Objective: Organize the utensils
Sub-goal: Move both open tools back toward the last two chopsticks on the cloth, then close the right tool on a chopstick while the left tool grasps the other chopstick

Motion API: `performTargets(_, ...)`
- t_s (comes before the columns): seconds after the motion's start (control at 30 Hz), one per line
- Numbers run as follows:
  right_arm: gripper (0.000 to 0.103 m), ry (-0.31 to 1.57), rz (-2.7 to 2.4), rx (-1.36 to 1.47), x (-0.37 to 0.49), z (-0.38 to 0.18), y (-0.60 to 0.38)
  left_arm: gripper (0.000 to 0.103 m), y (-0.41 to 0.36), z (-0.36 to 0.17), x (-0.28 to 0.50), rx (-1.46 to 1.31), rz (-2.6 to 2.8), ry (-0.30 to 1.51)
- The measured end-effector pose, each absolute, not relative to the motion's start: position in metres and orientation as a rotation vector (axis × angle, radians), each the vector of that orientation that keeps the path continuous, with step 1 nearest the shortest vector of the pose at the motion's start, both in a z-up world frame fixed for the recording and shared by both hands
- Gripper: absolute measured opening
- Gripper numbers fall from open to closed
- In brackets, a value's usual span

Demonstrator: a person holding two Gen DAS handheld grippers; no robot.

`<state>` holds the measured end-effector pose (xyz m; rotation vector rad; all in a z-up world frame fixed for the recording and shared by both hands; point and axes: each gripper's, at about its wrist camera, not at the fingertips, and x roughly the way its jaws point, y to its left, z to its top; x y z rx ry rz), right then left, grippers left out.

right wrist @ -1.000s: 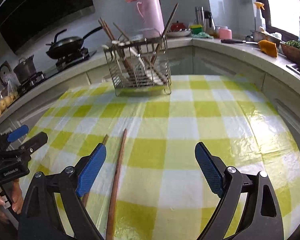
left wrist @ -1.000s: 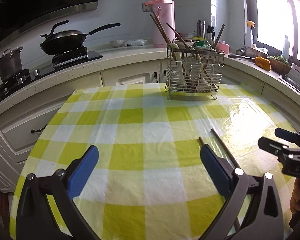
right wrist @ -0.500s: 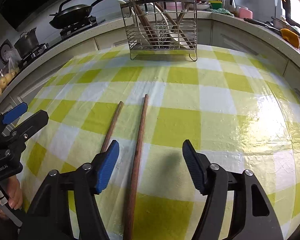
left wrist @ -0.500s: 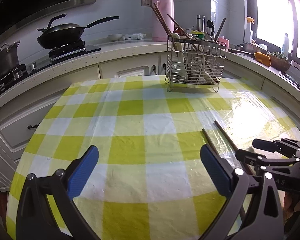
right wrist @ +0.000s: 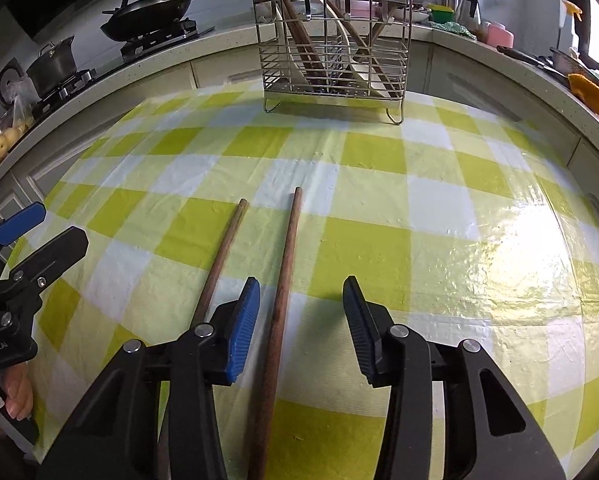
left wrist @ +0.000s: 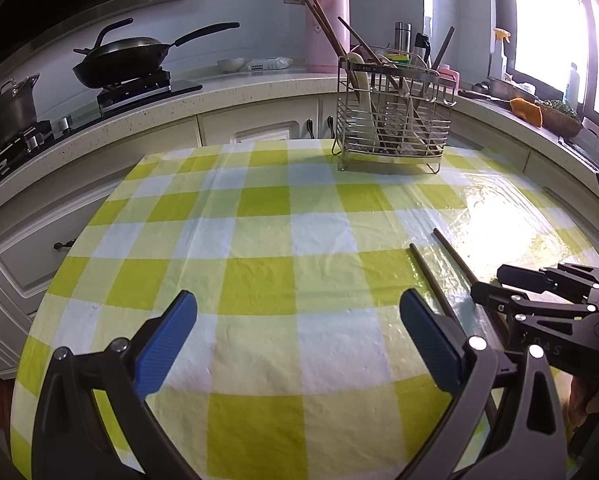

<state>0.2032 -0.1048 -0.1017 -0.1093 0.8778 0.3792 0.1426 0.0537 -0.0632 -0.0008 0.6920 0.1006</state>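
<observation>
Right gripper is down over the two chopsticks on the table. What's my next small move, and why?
Probably keep closing the right gripper on the chopstick between its jaws. The jaws are closing but the pads still stand clear of it. The other chopstick lies outside the left pad, so only one gets caught. Then lift toward the rack.

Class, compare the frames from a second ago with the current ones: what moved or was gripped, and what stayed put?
The right gripper came forward and down over the two chopsticks; its jaws are closing around the right chopstick, not yet pressing it. The left chopstick, the utensil rack and the open left gripper stayed put.
</observation>
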Motion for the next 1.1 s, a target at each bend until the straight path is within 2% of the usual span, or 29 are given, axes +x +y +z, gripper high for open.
performTargets(0.43,0.012,0.867,0.350,-0.151,0.203,-0.102,-0.102,0.098,0.054,-0.064,0.141,-0.008,0.098,0.702)
performTargets(0.83,0.009,0.860,0.321,-0.053,0.203,-0.101,-0.135,0.097,0.023,-0.072,0.152,0.000,0.014,0.774)
performTargets(1.1,0.009,0.841,0.281,0.025,0.196,-0.098,-0.172,0.081,-0.022,-0.082,0.169,0.037,-0.014,0.836)
